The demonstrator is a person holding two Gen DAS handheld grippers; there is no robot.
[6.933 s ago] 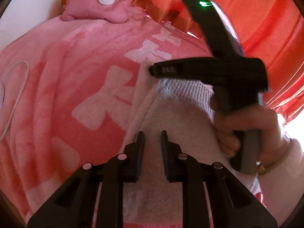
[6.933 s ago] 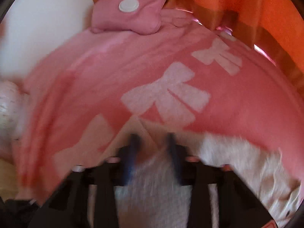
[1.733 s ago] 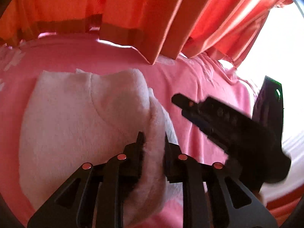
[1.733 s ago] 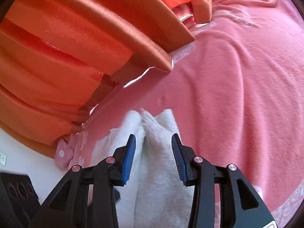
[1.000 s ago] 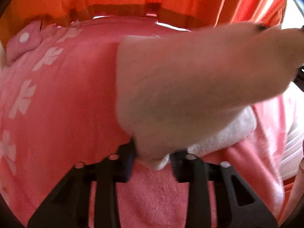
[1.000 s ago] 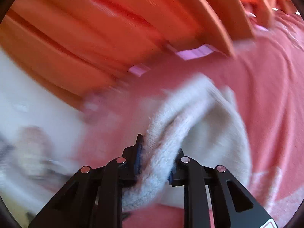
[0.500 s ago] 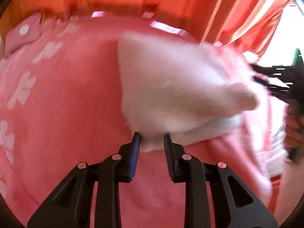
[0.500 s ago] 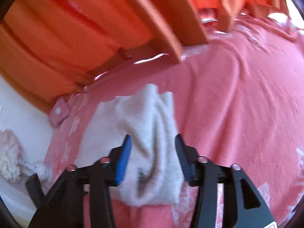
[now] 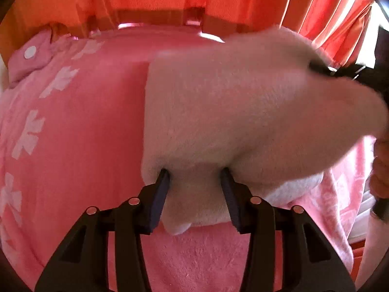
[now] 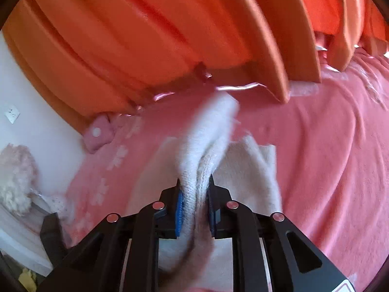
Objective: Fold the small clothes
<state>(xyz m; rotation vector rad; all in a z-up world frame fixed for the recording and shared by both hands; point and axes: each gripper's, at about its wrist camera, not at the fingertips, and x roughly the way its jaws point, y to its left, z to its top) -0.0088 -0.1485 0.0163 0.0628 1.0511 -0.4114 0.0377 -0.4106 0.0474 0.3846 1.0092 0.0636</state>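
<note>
A small white fleece garment [image 9: 231,112] lies on a pink blanket [image 9: 80,146]. My left gripper [image 9: 195,177] is open, its jaws either side of the garment's near edge. In the right wrist view my right gripper [image 10: 194,194] is shut on a bunched fold of the garment [image 10: 206,146] and holds it lifted above the rest of the cloth. The right gripper also shows at the far right of the left wrist view [image 9: 340,70], at the garment's raised far corner.
Orange curtains [image 10: 170,36] hang behind the bed. A small pink pillow with a white button [image 9: 31,56] lies at the blanket's far left. A fluffy white toy [image 10: 14,177] and a white wall are at the left.
My right gripper has closed on the garment and lifted a fold of it. My left gripper's jaws have opened wider around the near edge.
</note>
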